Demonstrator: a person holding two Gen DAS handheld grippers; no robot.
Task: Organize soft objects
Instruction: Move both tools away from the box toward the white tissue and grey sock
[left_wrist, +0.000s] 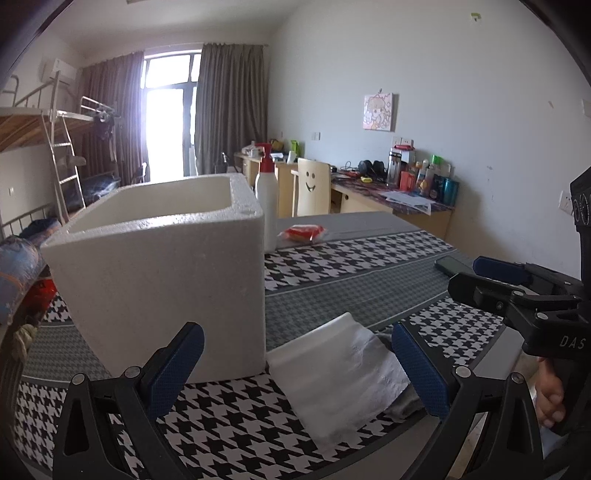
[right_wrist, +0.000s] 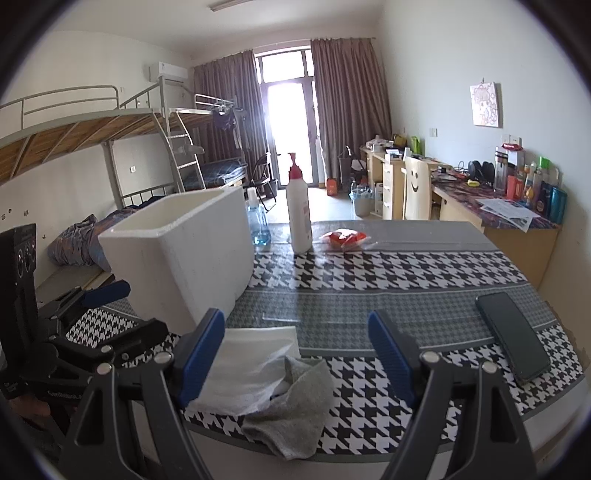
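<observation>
Both jaws spread wide, empty; left gripper over white cloth; right gripper over grey sock; foam box ahead-left.

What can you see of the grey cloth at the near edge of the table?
The grey cloth is a small, soft, knit-looking piece, crumpled and lying flat on the houndstooth tablecloth at the table's near edge. Its far corner sits on top of the white cloth beside it. In the left wrist view only a sliver shows from behind the white cloth. Nothing grips it; it lies between the open right gripper fingers, untouched.
</observation>
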